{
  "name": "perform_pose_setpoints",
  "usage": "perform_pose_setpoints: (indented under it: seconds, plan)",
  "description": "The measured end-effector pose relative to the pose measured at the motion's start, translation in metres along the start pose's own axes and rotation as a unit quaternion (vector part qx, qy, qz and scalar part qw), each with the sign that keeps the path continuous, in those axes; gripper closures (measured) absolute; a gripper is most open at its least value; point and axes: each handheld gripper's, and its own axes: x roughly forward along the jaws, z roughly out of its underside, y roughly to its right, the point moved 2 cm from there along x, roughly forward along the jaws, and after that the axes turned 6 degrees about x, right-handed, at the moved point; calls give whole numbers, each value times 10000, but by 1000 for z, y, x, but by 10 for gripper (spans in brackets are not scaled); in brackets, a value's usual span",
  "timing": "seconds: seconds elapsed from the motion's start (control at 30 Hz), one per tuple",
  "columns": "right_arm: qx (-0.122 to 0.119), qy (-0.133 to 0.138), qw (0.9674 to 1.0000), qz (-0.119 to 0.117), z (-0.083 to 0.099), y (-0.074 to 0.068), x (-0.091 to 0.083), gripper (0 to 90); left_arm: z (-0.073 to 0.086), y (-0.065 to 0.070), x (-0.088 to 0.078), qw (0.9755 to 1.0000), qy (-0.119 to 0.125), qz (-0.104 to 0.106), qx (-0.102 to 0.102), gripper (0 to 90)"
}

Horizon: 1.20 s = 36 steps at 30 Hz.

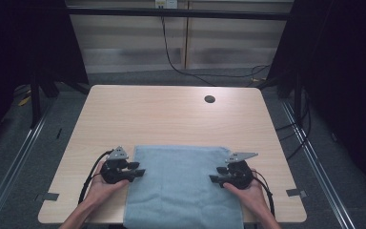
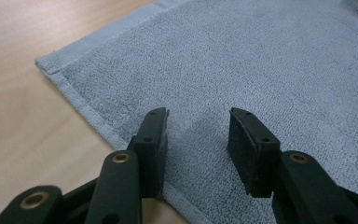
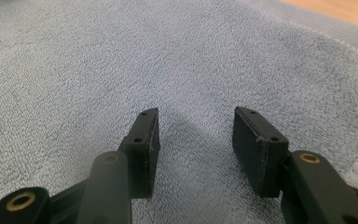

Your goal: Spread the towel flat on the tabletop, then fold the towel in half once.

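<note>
On the near edge of the bench lies the light blue towel, spread flat, its near end hanging over that edge. At the towel's left side the left gripper rests in the person's left hand, jaws released and gapped over the towel's hemmed edge with nothing clamped; at the towel's right side the right gripper sits in the right hand, jaws likewise released above the cloth. Beyond the towel's far edge, bare wood runs to a round hole.
</note>
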Motion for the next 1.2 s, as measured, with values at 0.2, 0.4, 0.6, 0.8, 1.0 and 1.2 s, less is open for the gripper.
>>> perform_pose_setpoints:
  seconds: [0.2, 0.4, 0.6, 0.8, 1.0, 1.2]
  plan:
    - [-92, 167, 9998, -81, -4, 0, -8, 489, -7, 1, -7, 9999, 115, 33, 64, 498]
    - [92, 520, 9982, 291, -33, 33, -15, 469, -24, -27, -2, 9991, 296, -218, -225, 478]
    - [290, 439, 9961, 710, -42, 69, 8, 435, -26, -48, 3, 9979, 219, -445, -414, 452]
    - [143, 317, 9941, 1029, -39, 72, 21, 400, -23, -56, 6, 9970, 207, -575, -473, 402]
    - [-47, 284, 9963, 804, -37, 61, 20, 714, -23, -56, 11, 9971, 133, -617, -415, 360]
    - [55, 352, 9974, 620, -36, 59, 22, 834, -22, -52, 18, 9979, -35, -601, -222, 336]
